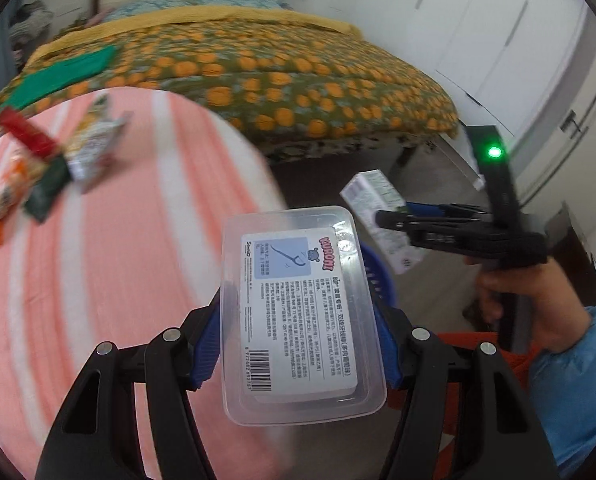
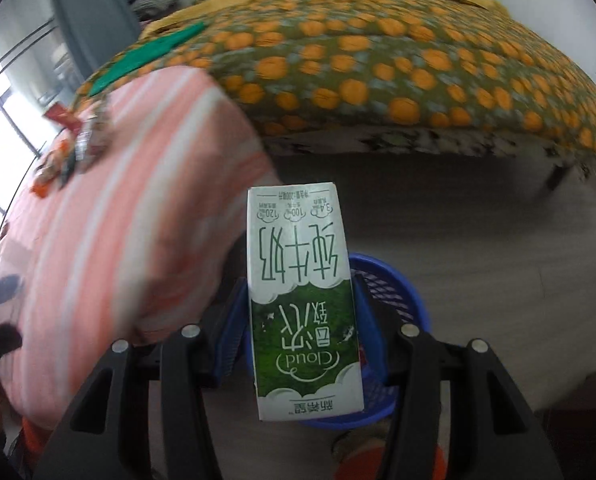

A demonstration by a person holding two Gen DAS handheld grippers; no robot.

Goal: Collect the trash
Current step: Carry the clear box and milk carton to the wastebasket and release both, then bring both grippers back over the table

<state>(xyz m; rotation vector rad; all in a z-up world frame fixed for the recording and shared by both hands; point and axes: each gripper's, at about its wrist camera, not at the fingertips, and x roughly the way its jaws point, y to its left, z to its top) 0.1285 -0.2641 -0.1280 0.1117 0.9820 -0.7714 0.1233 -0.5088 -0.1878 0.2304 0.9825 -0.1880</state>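
My left gripper [image 1: 298, 340] is shut on a clear plastic box [image 1: 298, 312] with a printed white and blue label, its blue pads pressing on both long sides. Off to the right in that view, a person's hand [image 1: 518, 300] holds my right gripper [image 1: 394, 224], which is shut on a milk carton [image 1: 372, 196]. In the right wrist view the green and white milk carton [image 2: 302, 300] stands upside down between the pads of my right gripper [image 2: 298, 332]. A blue mesh basket [image 2: 394, 292] sits on the floor just behind and below both held items; its rim [image 1: 378, 276] peeks out beside the box.
Several snack wrappers [image 1: 50, 168] [image 2: 74, 148] lie on a pink and white striped blanket [image 1: 138, 240] at the left. Behind it is a bed with an orange-dotted quilt [image 1: 298, 76] and a green cloth [image 1: 62, 74]. White wardrobe doors [image 1: 498, 40] stand at the right. Grey floor [image 2: 498, 240] surrounds the basket.
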